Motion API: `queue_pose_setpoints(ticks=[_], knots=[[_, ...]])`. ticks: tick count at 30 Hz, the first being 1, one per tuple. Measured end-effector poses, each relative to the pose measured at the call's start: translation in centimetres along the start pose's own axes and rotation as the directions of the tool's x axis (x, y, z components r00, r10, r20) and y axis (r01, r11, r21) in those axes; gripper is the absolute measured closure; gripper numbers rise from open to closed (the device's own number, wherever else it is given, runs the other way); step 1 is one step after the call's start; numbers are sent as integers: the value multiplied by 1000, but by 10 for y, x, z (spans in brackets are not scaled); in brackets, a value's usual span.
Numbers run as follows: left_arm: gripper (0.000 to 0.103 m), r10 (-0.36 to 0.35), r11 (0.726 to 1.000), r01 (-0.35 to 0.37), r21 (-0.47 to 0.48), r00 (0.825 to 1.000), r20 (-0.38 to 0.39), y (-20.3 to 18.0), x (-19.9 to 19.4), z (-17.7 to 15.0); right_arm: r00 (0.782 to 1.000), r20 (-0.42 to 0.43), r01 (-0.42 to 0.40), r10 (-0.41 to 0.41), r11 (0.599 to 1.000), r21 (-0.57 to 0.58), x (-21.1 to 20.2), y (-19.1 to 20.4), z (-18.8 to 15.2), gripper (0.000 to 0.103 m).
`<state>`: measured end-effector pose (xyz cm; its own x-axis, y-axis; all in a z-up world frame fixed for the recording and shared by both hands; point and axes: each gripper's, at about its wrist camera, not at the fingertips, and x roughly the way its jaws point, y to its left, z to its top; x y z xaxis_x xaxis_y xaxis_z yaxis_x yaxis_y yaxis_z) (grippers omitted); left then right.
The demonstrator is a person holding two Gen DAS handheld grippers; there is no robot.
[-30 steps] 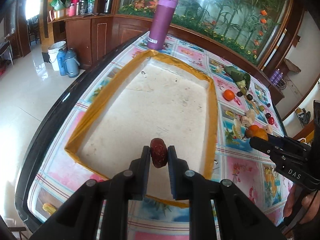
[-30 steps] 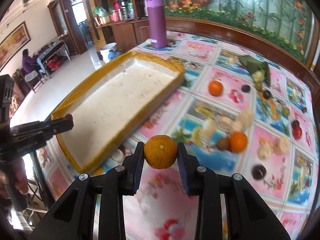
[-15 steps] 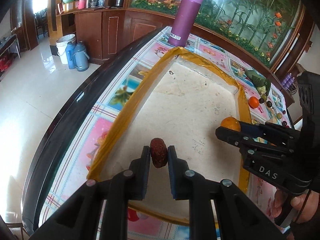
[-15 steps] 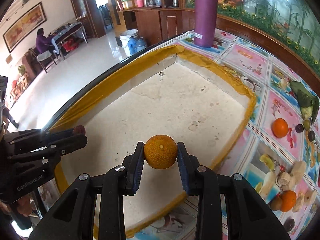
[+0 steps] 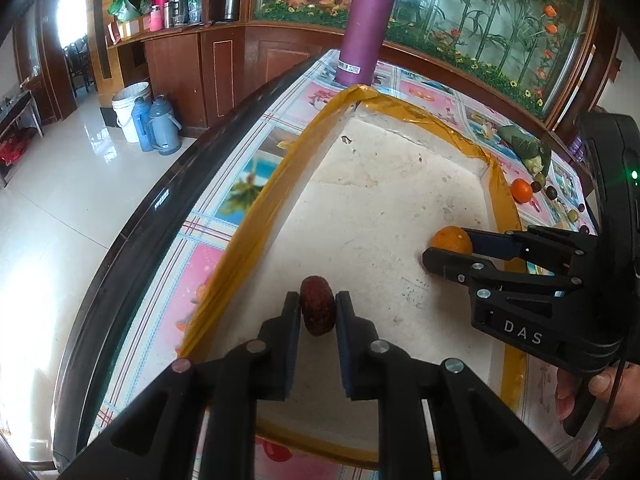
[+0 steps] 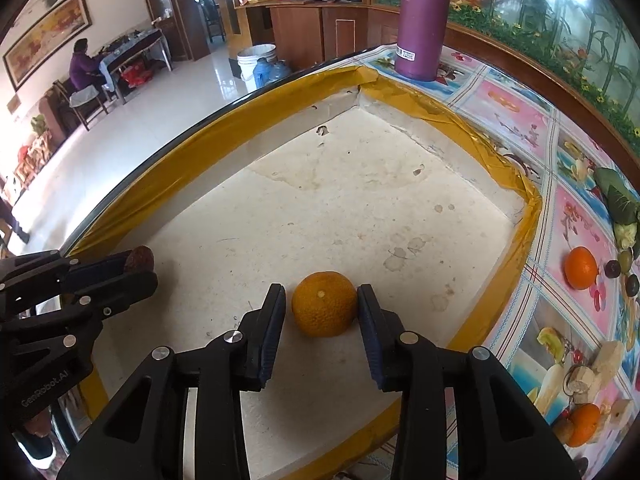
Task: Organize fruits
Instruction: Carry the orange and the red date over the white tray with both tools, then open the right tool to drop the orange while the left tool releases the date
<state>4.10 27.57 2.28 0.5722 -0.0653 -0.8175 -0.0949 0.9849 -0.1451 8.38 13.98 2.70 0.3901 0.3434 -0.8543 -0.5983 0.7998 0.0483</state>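
Observation:
My left gripper (image 5: 317,312) is shut on a dark red date (image 5: 317,310), low over the near left part of the white tray (image 5: 380,184). In the right wrist view the date (image 6: 139,258) shows at the left gripper's tip. My right gripper (image 6: 322,312) has opened: a small gap shows beside the left pad, and the orange tangerine (image 6: 324,304) rests on the tray floor (image 6: 340,208) between the jaws. The tangerine (image 5: 452,240) also shows in the left wrist view at the right gripper's tip (image 5: 440,254).
The tray has a yellow taped rim (image 6: 516,240). A purple flask (image 5: 366,28) stands beyond its far corner. Loose fruits lie on the patterned tablecloth to the right: an orange (image 6: 580,268), dark and green small fruits (image 6: 624,260), another orange (image 6: 584,424). The table edge (image 5: 132,240) runs along the left.
Both grippers moved forward and down into the tray. The right gripper's jaws have widened and the tangerine now sits on the tray floor. The left still grips the date.

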Motion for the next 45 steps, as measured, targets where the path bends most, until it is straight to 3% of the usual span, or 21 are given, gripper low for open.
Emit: queue_pose_setpoints(ticks=[17,21,24,27,32,40,45], knots=[[57,39,997,-35,-75,998,49,5,-30,-16,999,48,20,-21,1000,12,-37,-1,-21,63],[44,53,995,-46,-85,995,81,-3,-43,-22,997,77,11,-13,1000,28,-56,-2,-32,61],[33,65,994,-55,-93,992,106,-10,-53,-29,994,103,30,-33,999,36,-71,-2,-43,52],[29,69,993,-57,-103,991,117,-17,-58,-34,991,127,43,-48,998,46,-86,-5,-53,50],[27,76,991,-64,-114,991,108,-31,-59,-41,983,160,81,-94,993,87,-108,-18,-72,31],[26,47,995,-39,-87,994,97,-69,-59,-48,969,174,148,-178,974,172,-141,-53,-116,31],[26,4,1000,-1,-22,995,96,-110,-58,-52,957,171,191,-232,955,229,-162,-76,-147,31]])
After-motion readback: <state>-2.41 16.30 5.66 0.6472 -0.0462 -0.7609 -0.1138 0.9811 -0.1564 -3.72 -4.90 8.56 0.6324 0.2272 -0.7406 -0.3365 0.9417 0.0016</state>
